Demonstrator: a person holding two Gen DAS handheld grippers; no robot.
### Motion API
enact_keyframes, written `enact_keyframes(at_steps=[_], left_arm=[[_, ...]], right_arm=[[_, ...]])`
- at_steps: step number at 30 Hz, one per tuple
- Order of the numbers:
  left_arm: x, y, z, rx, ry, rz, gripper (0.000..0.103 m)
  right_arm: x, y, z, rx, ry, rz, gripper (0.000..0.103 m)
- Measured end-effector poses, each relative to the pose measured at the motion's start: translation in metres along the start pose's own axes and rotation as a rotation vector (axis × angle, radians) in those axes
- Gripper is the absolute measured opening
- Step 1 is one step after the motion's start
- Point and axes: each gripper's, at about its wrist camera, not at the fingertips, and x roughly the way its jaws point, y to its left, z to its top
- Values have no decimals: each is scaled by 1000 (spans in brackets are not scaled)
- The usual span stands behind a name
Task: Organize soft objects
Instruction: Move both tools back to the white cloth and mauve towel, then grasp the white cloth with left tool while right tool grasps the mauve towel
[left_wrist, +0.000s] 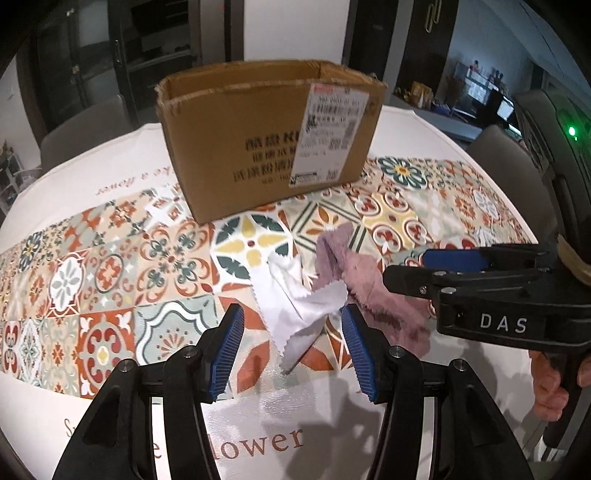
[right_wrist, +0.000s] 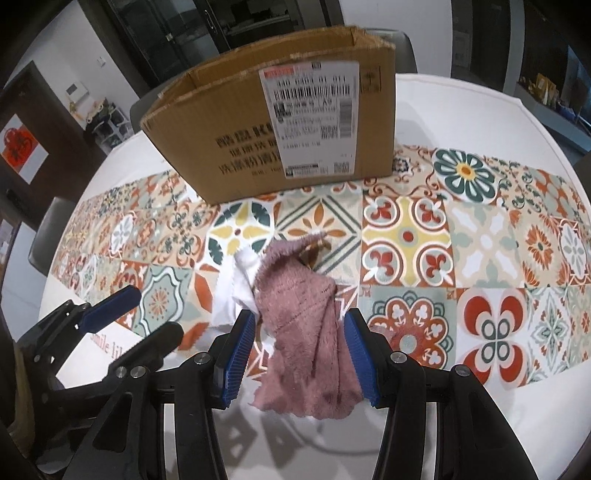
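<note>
A white cloth with pinked edges lies crumpled on the patterned tablecloth, partly under a pink fuzzy cloth. My left gripper is open, its blue pads on either side of the white cloth's near end. My right gripper is open and straddles the pink cloth; the white cloth shows at its left. The right gripper also shows in the left wrist view at the right. An open cardboard box stands behind the cloths, also in the right wrist view.
The round table has a white cover with a tiled floral band and printed text. Chairs stand round the far edge. Dark cabinets and shelves fill the room behind.
</note>
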Motion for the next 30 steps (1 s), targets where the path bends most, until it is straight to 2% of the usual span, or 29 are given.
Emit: enact_keyframes(at_steps=[12, 21, 30], left_arm=[[35, 1, -6, 50, 84, -11, 57], [56, 1, -6, 79, 120, -19, 57], [70, 4, -2, 59, 132, -21, 57]], right_arm=[[28, -5, -2, -8, 74, -8, 52], [51, -6, 0, -2, 130, 4, 52], [64, -4, 4, -1, 147, 9, 52]])
